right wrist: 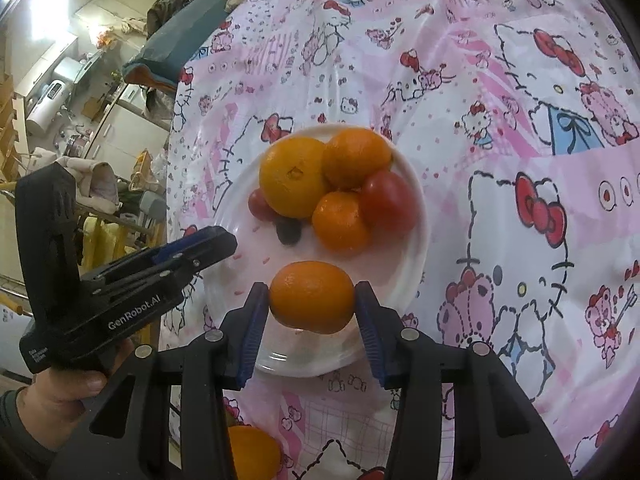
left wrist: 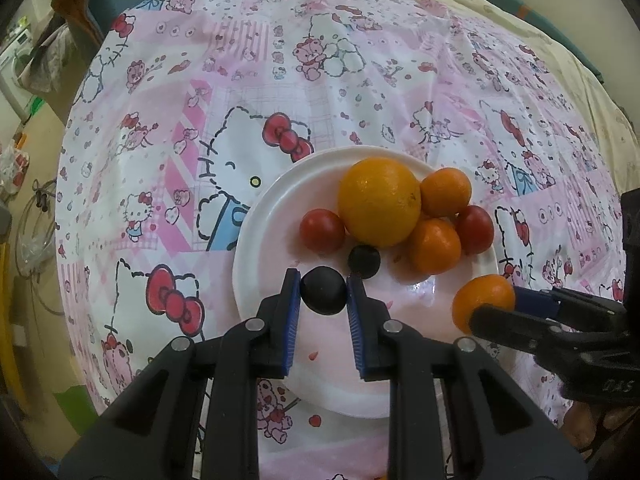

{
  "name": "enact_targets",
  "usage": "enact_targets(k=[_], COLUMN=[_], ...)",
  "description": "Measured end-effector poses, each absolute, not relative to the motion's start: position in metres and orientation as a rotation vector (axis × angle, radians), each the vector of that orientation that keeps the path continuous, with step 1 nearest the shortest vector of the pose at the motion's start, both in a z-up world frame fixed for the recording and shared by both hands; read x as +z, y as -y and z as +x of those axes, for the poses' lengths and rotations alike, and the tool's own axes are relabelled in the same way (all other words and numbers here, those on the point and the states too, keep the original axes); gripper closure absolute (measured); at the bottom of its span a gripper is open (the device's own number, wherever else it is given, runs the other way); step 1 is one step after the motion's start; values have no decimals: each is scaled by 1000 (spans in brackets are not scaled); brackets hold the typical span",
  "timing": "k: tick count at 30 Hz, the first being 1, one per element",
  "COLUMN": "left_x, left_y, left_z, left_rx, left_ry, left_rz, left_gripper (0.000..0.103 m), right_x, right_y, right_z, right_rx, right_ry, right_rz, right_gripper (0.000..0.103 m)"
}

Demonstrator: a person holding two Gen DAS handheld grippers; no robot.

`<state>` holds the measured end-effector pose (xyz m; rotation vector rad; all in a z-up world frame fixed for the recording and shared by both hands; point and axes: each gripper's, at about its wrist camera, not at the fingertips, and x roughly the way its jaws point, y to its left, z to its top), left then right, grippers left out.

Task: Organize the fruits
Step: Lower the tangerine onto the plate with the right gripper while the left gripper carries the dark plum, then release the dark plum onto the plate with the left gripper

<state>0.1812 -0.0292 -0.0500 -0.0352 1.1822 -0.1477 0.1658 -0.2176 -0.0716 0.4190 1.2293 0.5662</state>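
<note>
Left tool (left wrist: pixel 323 292) clamps smooth round dark grape (left wrist: pixel 323 290).

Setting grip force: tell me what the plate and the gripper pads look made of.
Plate: white, glossy, looks like glazed ceramic or melamine; highlights glint off its surface. Left gripper pads: blue, finely ribbed, probably rubber or soft plastic, matte; right gripper pads match.

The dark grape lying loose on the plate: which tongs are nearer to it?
Left. The left tongs grip another dark grape right beside the loose grape; the right tongs hold a mandarin farther away.
</note>
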Motion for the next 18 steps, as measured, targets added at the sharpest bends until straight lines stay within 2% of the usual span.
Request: enact_targets(k=[1,3,4,5,6,7,8,12,18], left_x=[-50,-49,-49,-49,-49,-49,-49,-49,-36], left_y=[29,29,28,28,28,29,29,29,15], left_z=[181,182,182,182,182,181,181,180,178], left_rx=[-144,-135,-131,-132,-140,-149,-151,-134,-141], left_ry=[-1179,-1175,-1175,-1177,-1181,-1181,-1183,-1189,-1195], left_rz=[-31,-27,-27,-27,-31,-35,-36,-20,-106], left_gripper=[83,83,78,71,55,43,40,35,35], right_x=[-69,-64,-63,-60,-59,-58,-57,-55,-49], right_y=[220,223,224,226,228,230,231,235,236], right_z=[165,165,166,166,166,166,167,168,169], right_rx=[568,569,567,562,559,559,557,548,539], right_ry=[-1216,-1192,-1185,-1175,-1168,-1166,-1162,-1146,-1124], right_rz=[431,443,445,448,453,462,467,483,474], right_gripper=[43,38,35,34,33,33,33,33,33])
